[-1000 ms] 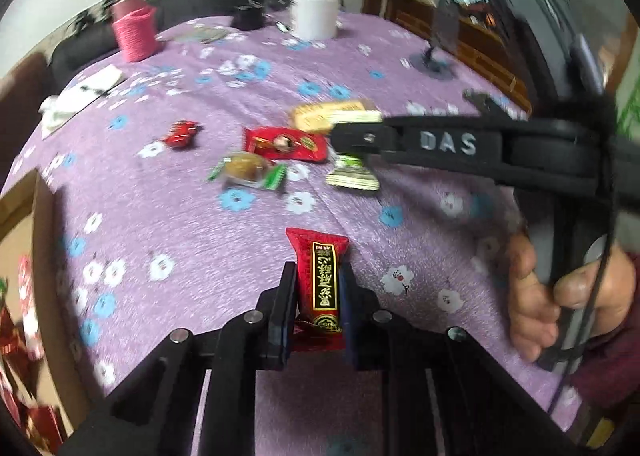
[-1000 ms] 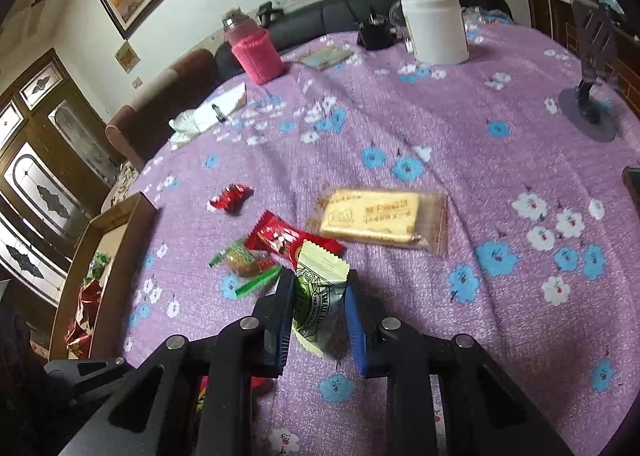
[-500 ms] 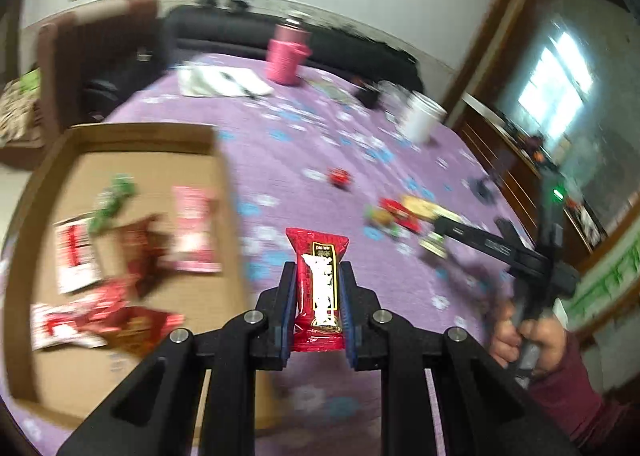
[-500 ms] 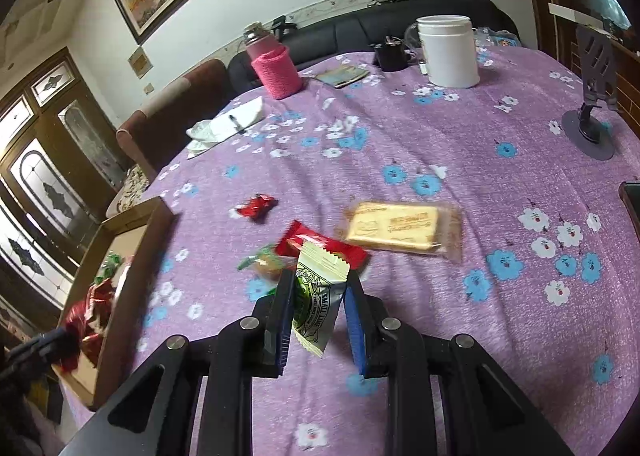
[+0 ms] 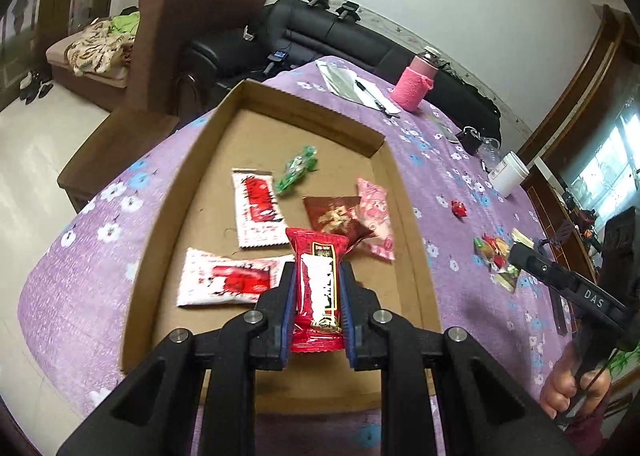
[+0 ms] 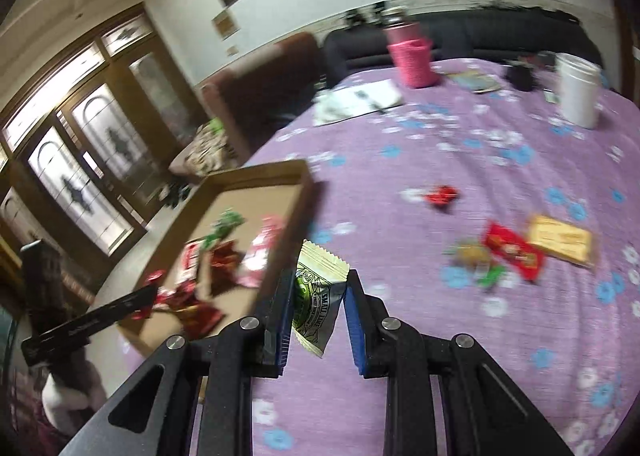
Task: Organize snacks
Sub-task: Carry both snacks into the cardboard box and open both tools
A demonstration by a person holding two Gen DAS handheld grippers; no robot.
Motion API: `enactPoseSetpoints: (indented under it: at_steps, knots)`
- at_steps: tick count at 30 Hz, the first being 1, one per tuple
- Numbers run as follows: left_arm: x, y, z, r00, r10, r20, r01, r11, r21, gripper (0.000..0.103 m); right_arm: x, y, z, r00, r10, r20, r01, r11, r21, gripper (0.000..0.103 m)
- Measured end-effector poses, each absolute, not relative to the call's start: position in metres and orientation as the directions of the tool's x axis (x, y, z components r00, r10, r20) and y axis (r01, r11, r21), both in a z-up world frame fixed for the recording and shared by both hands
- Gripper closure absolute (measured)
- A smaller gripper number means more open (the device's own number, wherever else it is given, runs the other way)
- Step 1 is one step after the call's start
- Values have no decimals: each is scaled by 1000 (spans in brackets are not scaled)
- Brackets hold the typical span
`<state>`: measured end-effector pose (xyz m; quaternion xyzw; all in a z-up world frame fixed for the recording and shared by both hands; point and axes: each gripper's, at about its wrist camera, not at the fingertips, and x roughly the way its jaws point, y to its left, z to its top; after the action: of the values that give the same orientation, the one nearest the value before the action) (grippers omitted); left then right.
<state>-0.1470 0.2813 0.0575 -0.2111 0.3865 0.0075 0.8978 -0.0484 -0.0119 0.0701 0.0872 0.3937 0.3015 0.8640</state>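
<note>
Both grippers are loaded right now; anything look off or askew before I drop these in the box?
The green-and-cream snack packet in the right gripper hangs tilted, touching only the left jaw, with a gap to the right one. The red snack bar sits squarely in the left gripper.

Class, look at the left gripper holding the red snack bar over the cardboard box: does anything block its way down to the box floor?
Partly. The left gripper holds the red snack bar above the cardboard box, but a brown packet and white-and-red packets already lie below; bare cardboard shows nearer the gripper.

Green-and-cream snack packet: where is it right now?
Right wrist view: the green-and-cream packet sits in the right gripper, above the purple tablecloth, just right of the cardboard box.
</note>
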Motion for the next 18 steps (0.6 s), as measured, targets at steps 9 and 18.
enactPoseSetpoints:
  at_steps: [9,18]
  knots:
    - [-143,291,47,691,-146,-707,-194,906,-377,84,-65,71,63,400,624,-671,-573,742,349,76]
    - [-146,293,49,705,-143,-695,-195,903,-383,80,-71,113,41,363,591,-720,-611,734,295,76]
